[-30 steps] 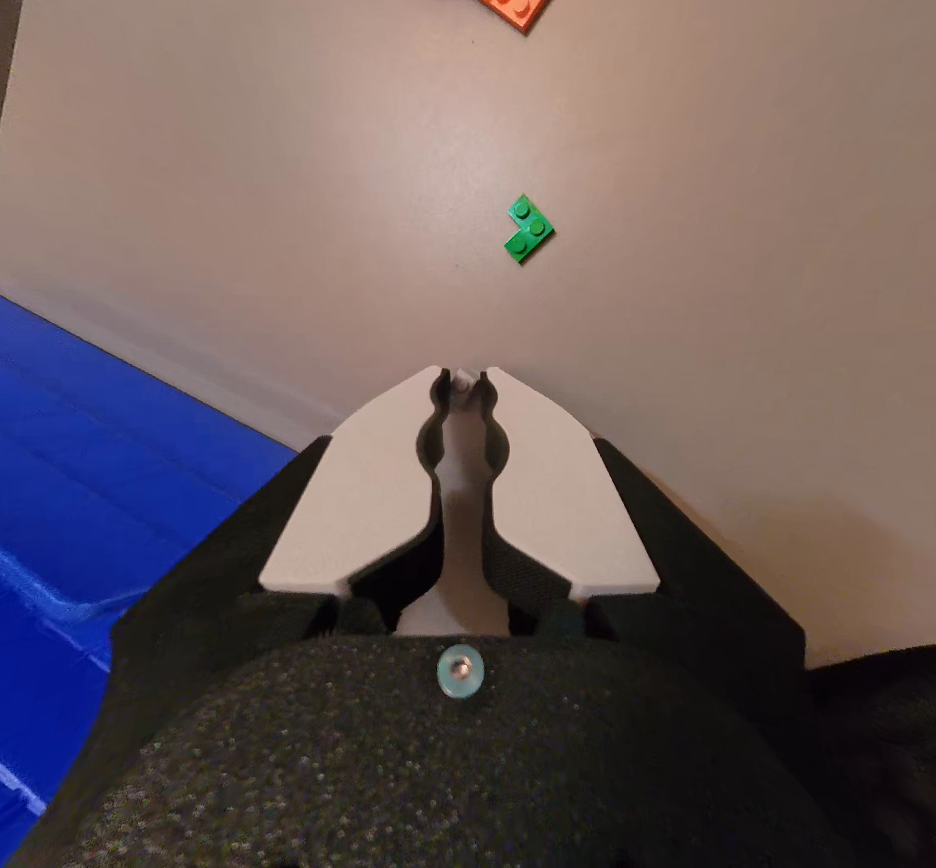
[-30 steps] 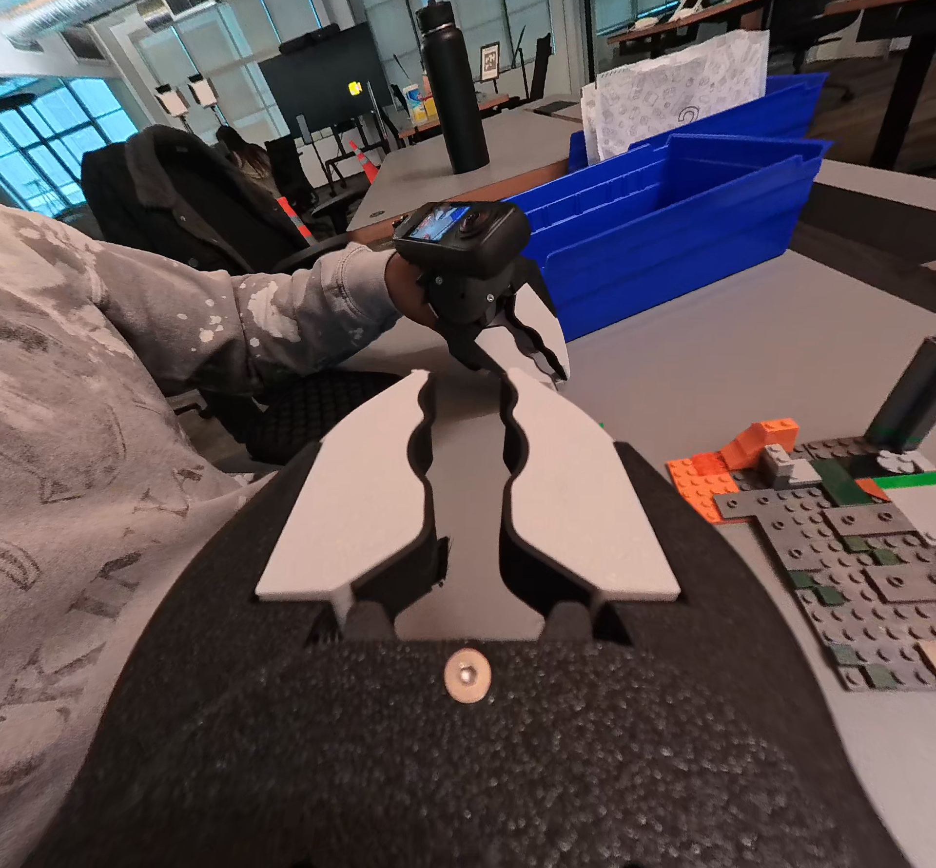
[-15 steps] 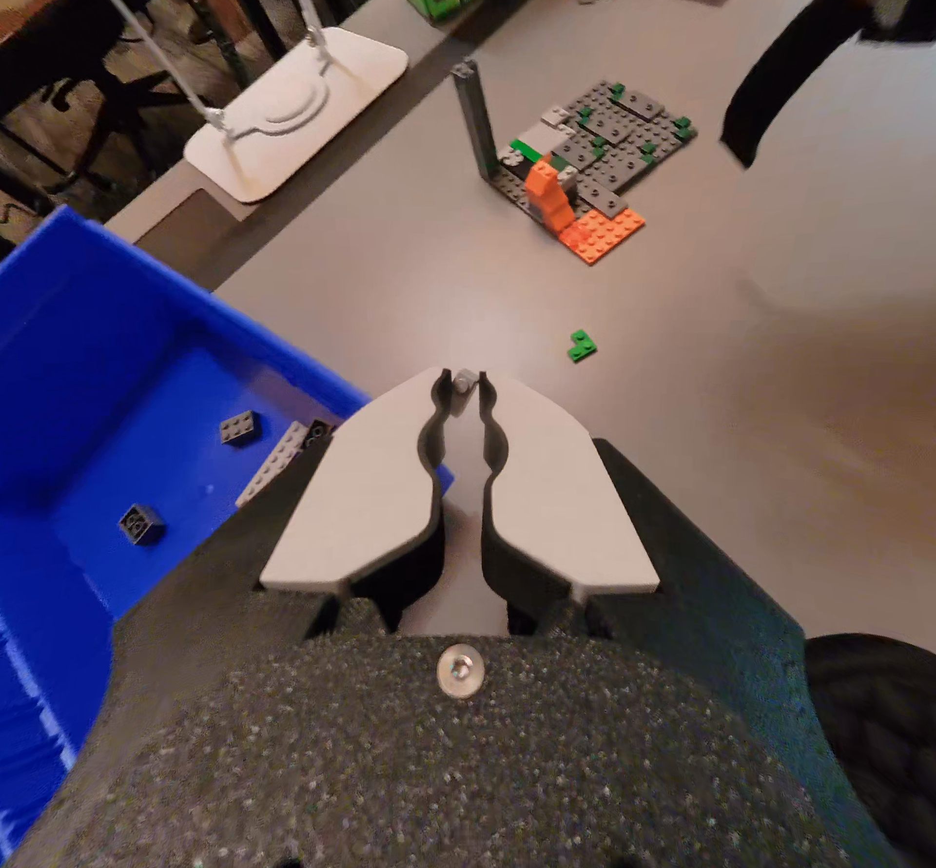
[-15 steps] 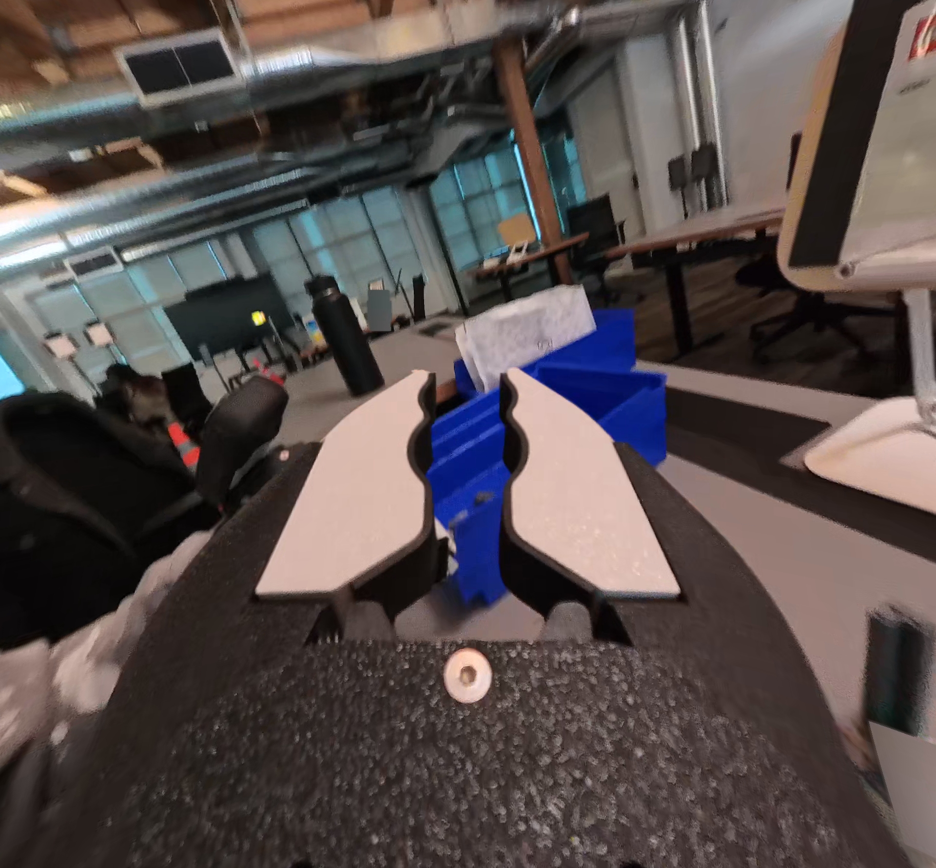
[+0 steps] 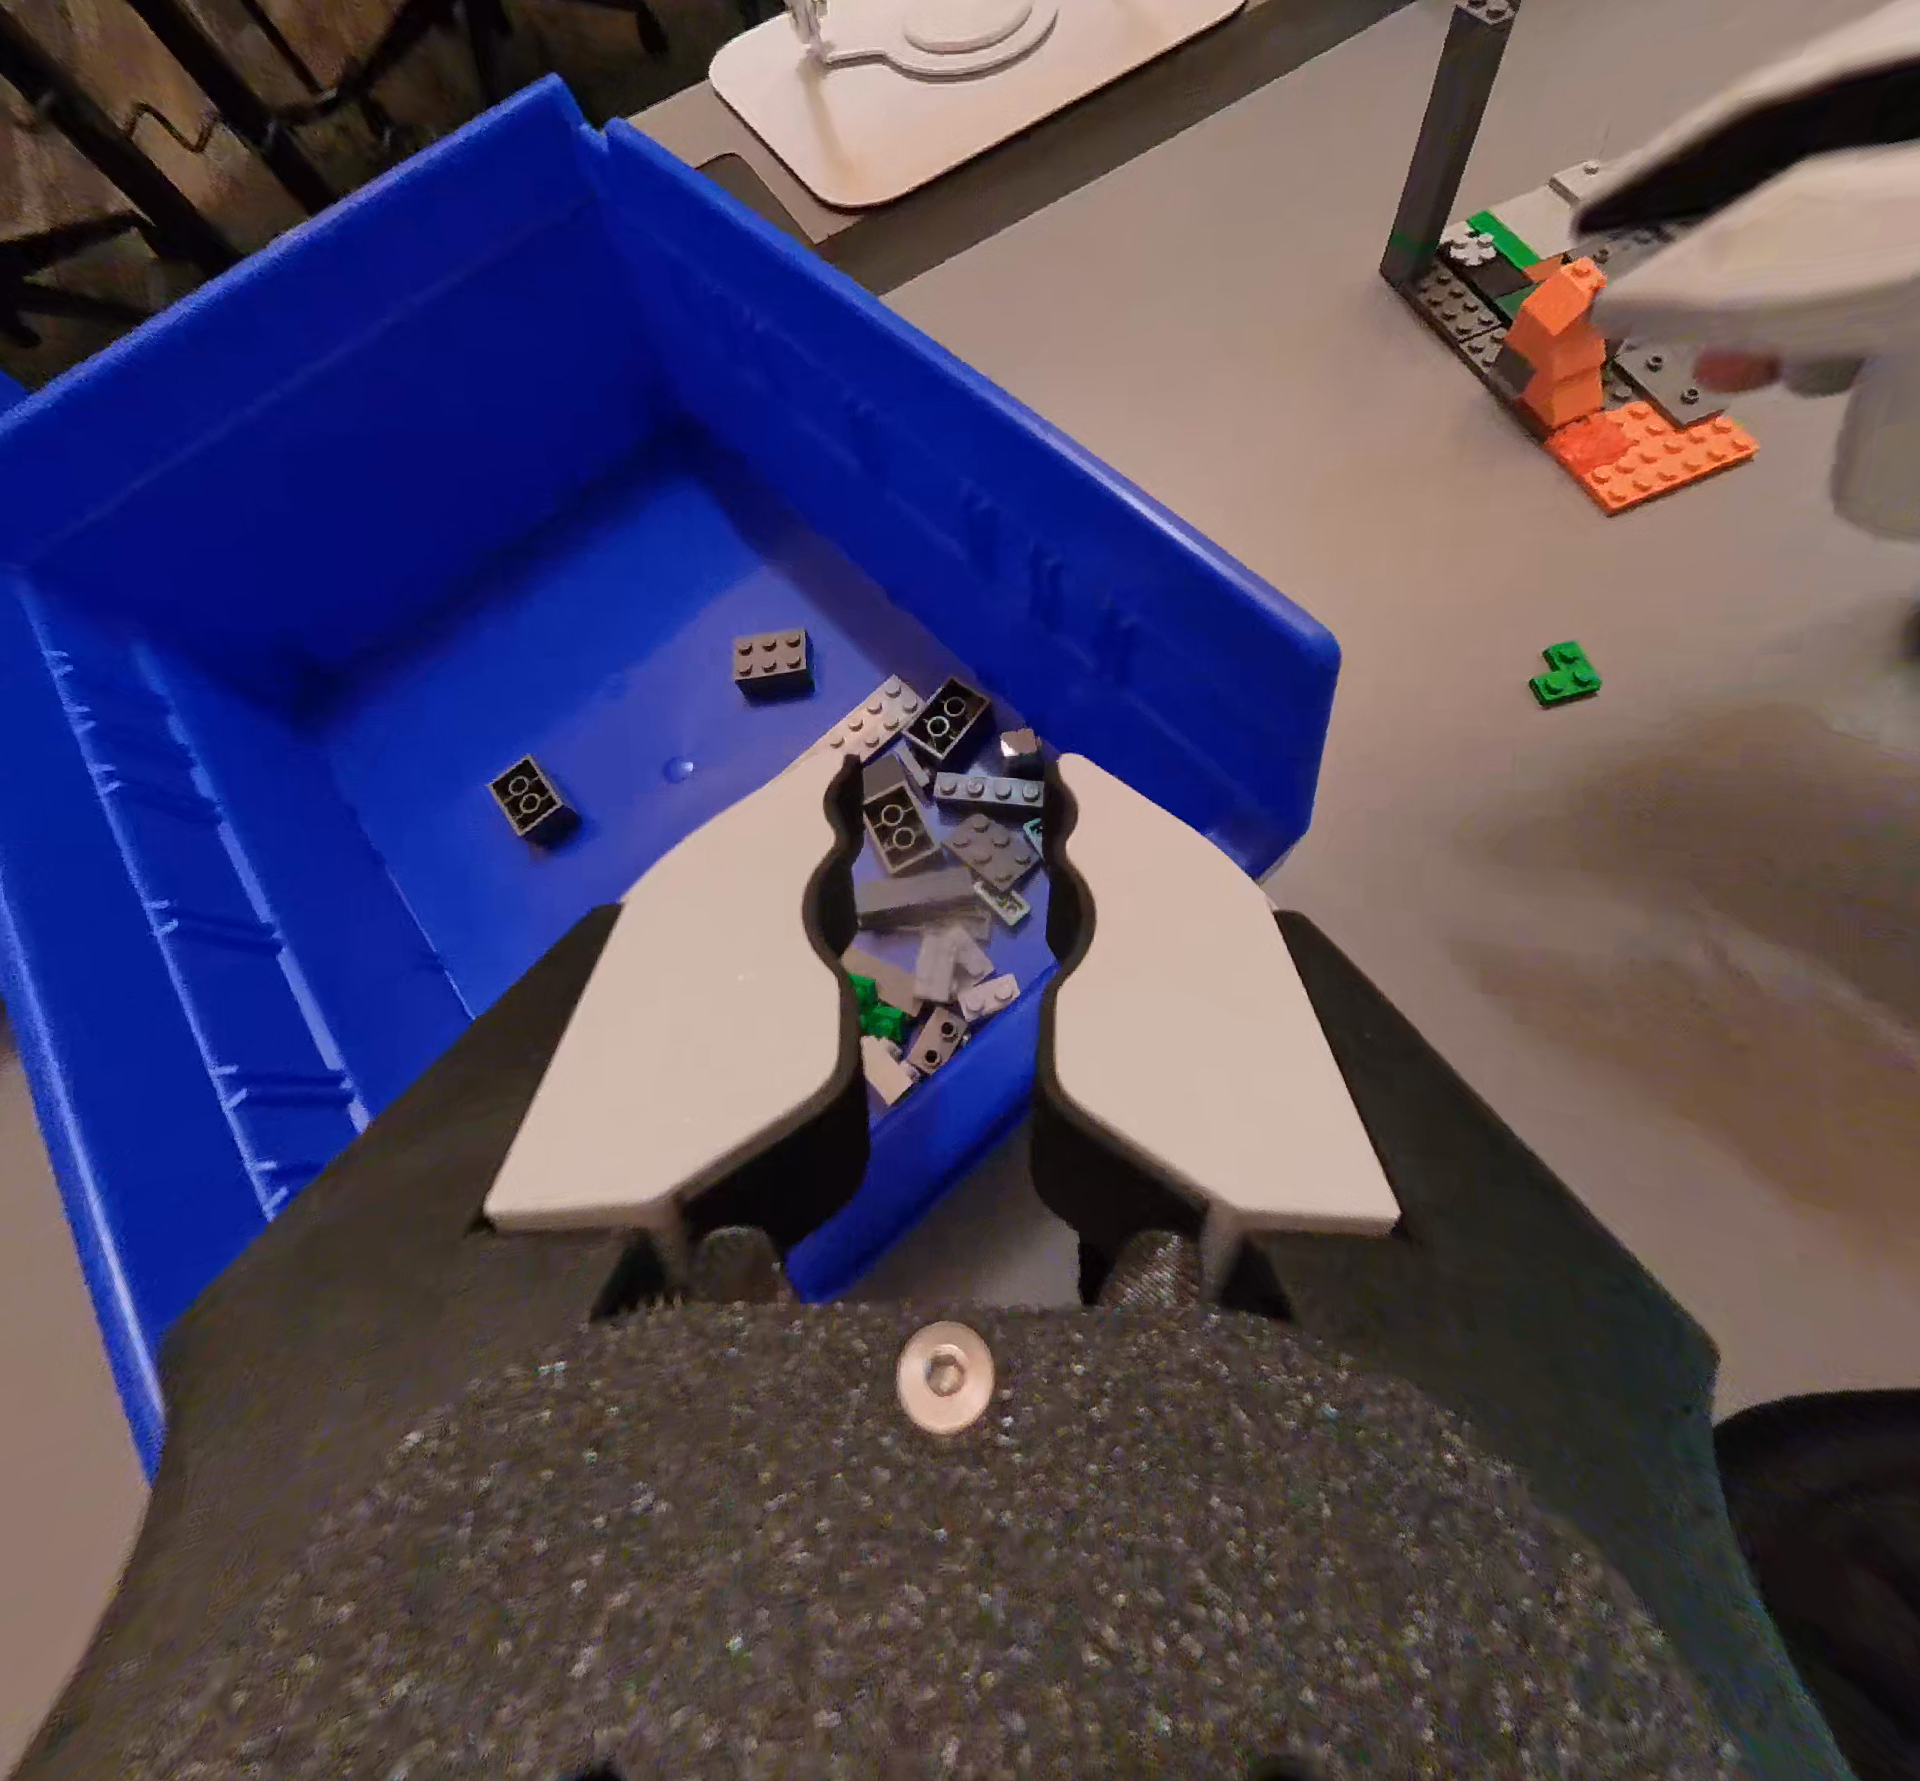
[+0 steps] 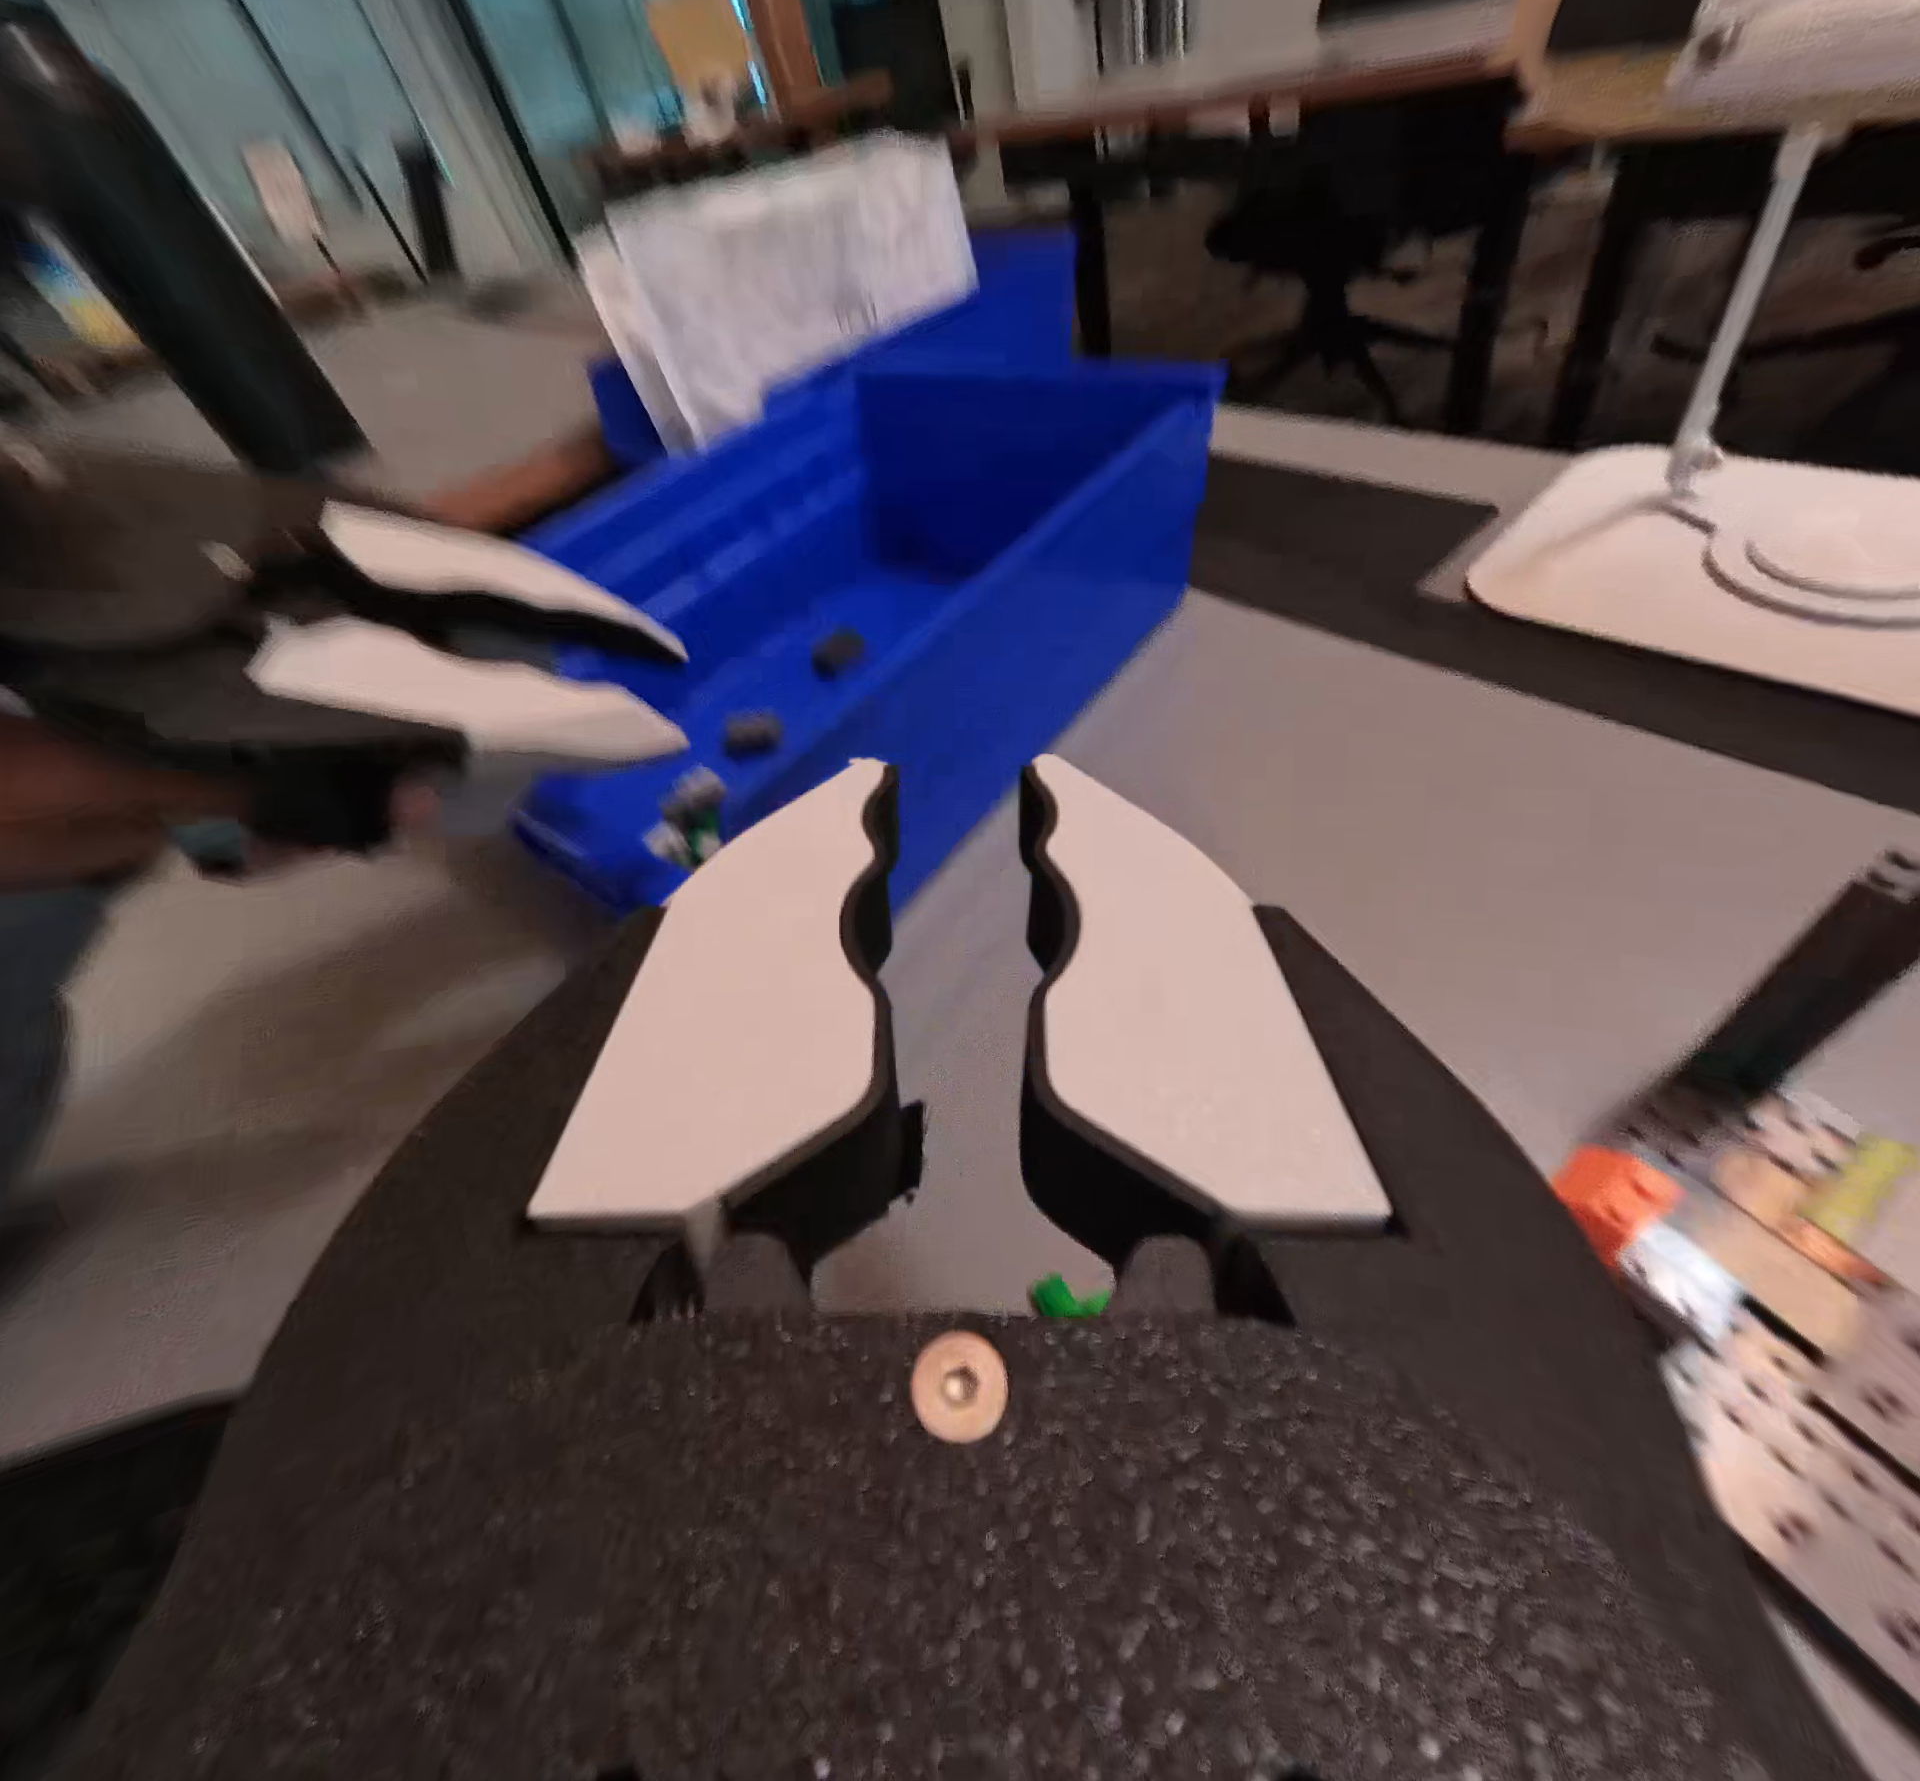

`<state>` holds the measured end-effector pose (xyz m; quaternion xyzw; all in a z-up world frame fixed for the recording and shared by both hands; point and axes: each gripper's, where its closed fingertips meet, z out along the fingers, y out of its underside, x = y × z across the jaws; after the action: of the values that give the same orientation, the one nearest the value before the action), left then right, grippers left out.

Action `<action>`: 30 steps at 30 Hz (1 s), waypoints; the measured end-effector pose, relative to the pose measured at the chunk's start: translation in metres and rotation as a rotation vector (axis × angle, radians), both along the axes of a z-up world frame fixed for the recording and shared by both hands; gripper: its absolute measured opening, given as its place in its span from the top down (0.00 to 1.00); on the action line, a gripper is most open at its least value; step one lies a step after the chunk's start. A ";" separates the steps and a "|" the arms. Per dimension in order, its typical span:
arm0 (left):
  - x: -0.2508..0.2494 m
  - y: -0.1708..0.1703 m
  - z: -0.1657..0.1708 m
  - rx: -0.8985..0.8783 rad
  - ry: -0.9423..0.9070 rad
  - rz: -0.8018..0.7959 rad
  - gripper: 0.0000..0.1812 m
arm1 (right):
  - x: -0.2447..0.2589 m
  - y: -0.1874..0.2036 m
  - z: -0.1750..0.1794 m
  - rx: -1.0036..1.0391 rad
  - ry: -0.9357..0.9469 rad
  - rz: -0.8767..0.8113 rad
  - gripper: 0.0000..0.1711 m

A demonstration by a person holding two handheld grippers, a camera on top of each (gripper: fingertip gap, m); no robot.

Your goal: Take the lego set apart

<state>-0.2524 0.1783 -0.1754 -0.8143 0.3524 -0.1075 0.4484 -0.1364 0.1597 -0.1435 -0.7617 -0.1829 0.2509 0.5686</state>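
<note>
While the left gripper [image 5: 954,775] hangs over the near corner of the blue bin [image 5: 343,443], its jaws stand parted with a clear gap and nothing between them; a small grey piece [image 5: 1020,747] shows just off the tips, above the loose bricks, and whether it touches either tip cannot be told. Loose grey, dark and green bricks [image 5: 940,910] lie heaped in that corner of the bin, with two dark bricks apart on the bin floor. On the grey table [image 5: 1195,349], well apart from the bin, sits the lego set [image 5: 1558,349]: grey plates, an orange plate at the near edge, an orange stack, and a dark upright pillar [image 5: 1455,131]. A small green L-shaped plate [image 5: 1564,673] lies alone on the table between bin and set. Right gripper [image 6: 954,775]: jaws parted, empty; its view is motion-blurred. It is held above the table near the set, seen blurred at the left view's right edge. White lamp base [image 5: 977,27] beyond the bin.
</note>
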 end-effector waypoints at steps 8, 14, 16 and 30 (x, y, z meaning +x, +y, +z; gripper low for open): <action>0.015 -0.002 0.007 0.068 -0.027 -0.034 0.83 | -0.003 -0.039 -0.048 -0.169 -0.198 0.014 1.00; 0.032 -0.019 0.020 0.158 0.000 -0.122 0.86 | 0.021 -0.060 -0.080 -0.252 -0.307 -0.016 0.95; 0.036 -0.021 0.022 0.176 -0.005 -0.137 0.86 | 0.033 -0.057 -0.097 -0.303 -0.381 -0.019 0.91; 0.043 -0.031 0.019 0.218 -0.035 -0.203 0.87 | 0.037 -0.041 -0.123 -0.417 -0.502 0.042 0.89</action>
<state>-0.2090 0.1469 -0.1565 -0.7190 0.4345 -0.1277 0.5273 -0.0997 0.1185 -0.2665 -0.8959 -0.2778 0.0991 0.3321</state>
